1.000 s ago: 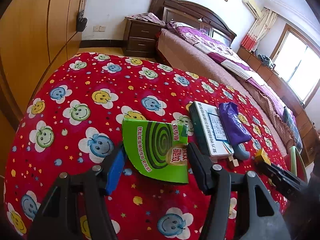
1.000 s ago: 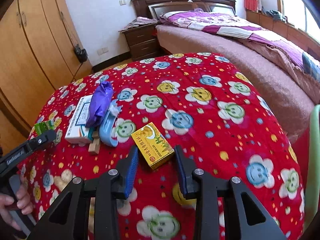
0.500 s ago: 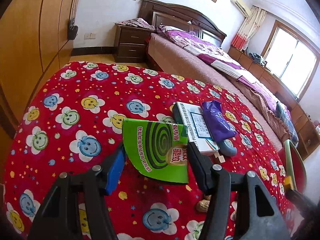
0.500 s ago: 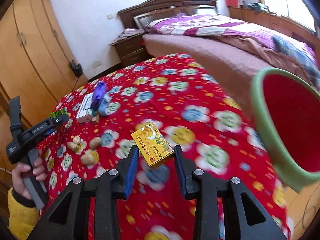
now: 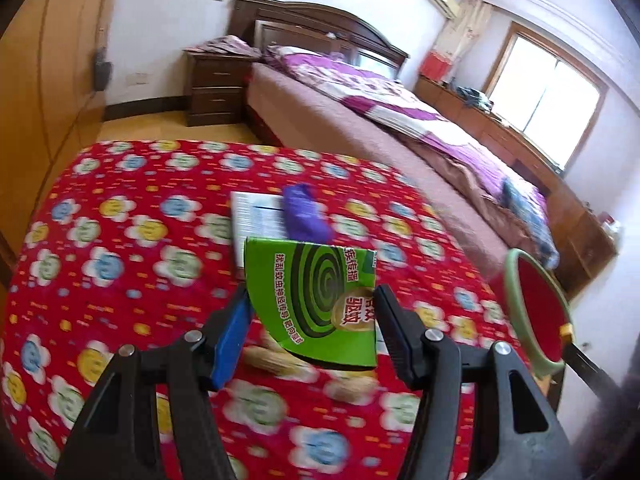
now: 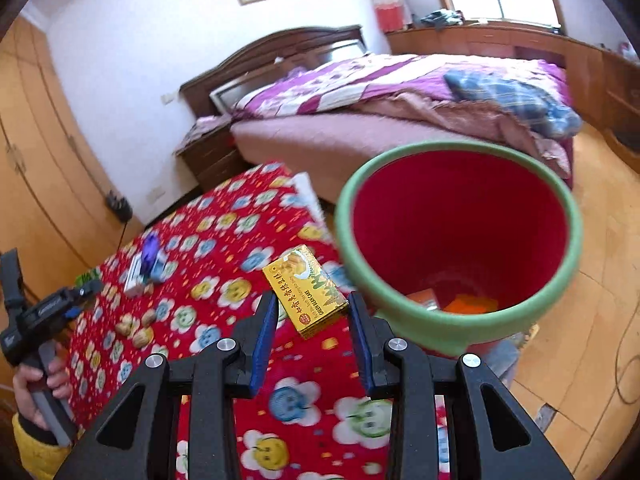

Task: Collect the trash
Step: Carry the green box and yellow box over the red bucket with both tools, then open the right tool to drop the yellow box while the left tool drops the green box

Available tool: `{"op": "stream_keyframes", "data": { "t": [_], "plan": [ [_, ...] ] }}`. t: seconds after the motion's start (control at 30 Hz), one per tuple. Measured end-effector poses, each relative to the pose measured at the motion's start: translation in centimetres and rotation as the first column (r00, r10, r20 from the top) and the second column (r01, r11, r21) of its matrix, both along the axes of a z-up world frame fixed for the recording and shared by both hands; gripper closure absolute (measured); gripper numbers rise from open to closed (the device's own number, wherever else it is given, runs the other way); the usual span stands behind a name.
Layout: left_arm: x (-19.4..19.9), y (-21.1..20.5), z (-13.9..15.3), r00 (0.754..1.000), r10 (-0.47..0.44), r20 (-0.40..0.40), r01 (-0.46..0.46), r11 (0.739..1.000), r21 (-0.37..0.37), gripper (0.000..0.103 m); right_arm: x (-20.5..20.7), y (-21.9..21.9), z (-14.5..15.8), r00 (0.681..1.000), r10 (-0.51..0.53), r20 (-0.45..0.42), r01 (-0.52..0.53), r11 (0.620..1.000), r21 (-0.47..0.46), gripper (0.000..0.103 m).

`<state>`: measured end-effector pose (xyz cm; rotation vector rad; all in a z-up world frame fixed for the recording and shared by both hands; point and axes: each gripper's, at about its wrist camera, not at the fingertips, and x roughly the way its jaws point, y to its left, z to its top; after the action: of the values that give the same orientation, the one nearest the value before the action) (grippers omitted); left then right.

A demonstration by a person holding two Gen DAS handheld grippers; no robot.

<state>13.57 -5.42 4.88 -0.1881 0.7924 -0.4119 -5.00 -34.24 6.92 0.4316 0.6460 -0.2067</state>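
Trash rides in both tongs: the right gripper (image 6: 312, 316) is clamped on a yellow box (image 6: 306, 292) beside the red bin (image 6: 416, 326)'s green rim, the left gripper (image 5: 312, 316) clamped on a green mosquito-coil box (image 5: 320, 296) above the red flowered tablecloth (image 5: 120, 248); the bin stands at the table's right.

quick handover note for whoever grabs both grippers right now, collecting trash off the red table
Left gripper: shut on the green mosquito-coil box, above the table.
Right gripper: shut on the yellow box, beside the bin, not over its mouth.
Done: some items already lie in the bin.
Left: drop both boxes; then white box, purple bag and nuts.
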Motion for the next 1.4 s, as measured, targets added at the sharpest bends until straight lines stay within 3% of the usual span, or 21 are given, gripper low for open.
{"op": "stream_keyframes", "data": {
  "t": [0.47,0.6,0.87,1.4],
  "plan": [
    [-4.0,-12.0,2.9,0.970,-0.241,-0.009,0.242,0.970,0.014,0.041,-3.8,-7.3,-0.3,0.984,-0.163,0.072,0.160,0.986,0.042,0.067],
    [-4.2,-14.8,3.4,0.963,-0.270,0.003,0.270,0.962,0.033,0.041,-4.1,-9.3,-0.7,0.976,-0.199,0.083,0.195,0.979,0.060,0.067],
    [-4.4,-20.4,3.0,0.934,-0.357,-0.010,0.357,0.931,0.077,0.041,-3.9,-11.5,-1.5,0.970,-0.231,0.070,0.226,0.972,0.070,0.067],
    [-4.5,-27.4,2.5,0.885,-0.465,0.018,0.461,0.881,0.102,0.041,-3.1,-13.0,-3.0,0.971,-0.230,0.071,0.223,0.970,0.101,0.065]
  ]
}}
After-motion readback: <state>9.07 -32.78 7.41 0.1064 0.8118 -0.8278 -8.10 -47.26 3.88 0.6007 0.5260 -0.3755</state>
